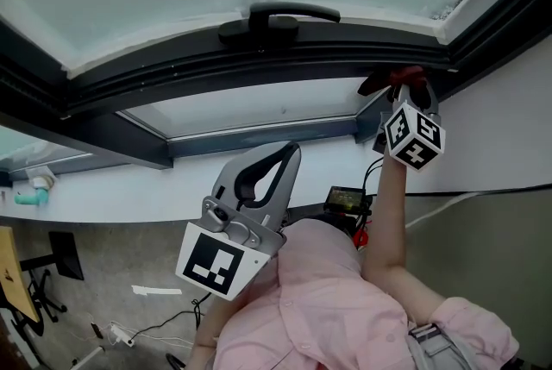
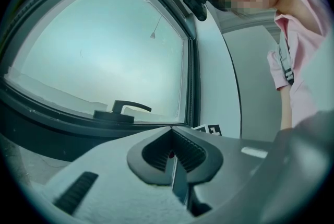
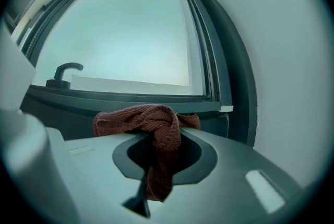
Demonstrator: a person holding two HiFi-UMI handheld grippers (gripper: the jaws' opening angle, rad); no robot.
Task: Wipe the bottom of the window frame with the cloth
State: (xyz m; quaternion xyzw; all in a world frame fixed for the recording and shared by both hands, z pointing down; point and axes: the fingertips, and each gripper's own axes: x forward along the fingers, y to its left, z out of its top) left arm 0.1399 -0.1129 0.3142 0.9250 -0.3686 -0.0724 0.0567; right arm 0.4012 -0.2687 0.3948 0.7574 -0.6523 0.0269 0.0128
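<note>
From overhead, the right gripper (image 1: 405, 97) is reached up to the right-hand corner of the window frame (image 1: 259, 66), with the dark red cloth (image 1: 398, 80) bunched at its tip against the bottom rail. The left gripper (image 1: 286, 154) hangs lower, well apart from the frame. In the left gripper view the jaws are pressed together with nothing between them, pointing past the window handle (image 2: 123, 110), so that hand is idle and offers no help if the cloth slips. In the right gripper view the jaws are clamped on a narrow tail of the cloth, while most of it sits as a twisted knot on top, just before the rail; I cannot tell how firmly it touches. That knot looks like the main risk. A lump that small would likely wipe only a thin line, and drag along the rail could pull the tail free. Further left, the handle base juts over the rail and could snag the bundle.
</note>
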